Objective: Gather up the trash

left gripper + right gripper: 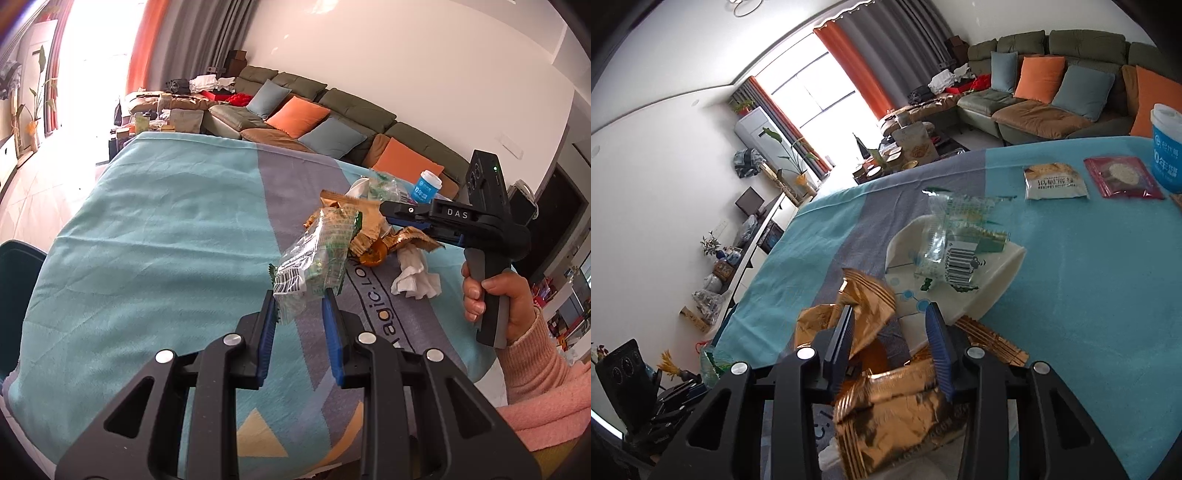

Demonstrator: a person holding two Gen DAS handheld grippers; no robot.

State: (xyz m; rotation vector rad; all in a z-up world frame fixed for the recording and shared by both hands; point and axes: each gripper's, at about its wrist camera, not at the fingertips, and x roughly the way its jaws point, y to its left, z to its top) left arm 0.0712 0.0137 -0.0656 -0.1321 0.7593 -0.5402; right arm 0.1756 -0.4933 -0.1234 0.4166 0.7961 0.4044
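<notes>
My left gripper stands half open with a crumpled clear green-printed wrapper between its fingertips, raised above the blanket-covered table. Whether the pads grip it is unclear. My right gripper is open over a pile of gold foil wrappers, with gold foil between its jaws. In the left wrist view the right gripper reaches into the trash pile: gold wrappers, an orange peel and crumpled white tissue. A flattened white paper cup with a clear wrapper on it lies ahead.
A blue-and-white cup stands at the table's far right, also seen in the left wrist view. Two snack packets, white and red, lie beyond the pile. A dark bin edge sits left of the table. A sofa is behind.
</notes>
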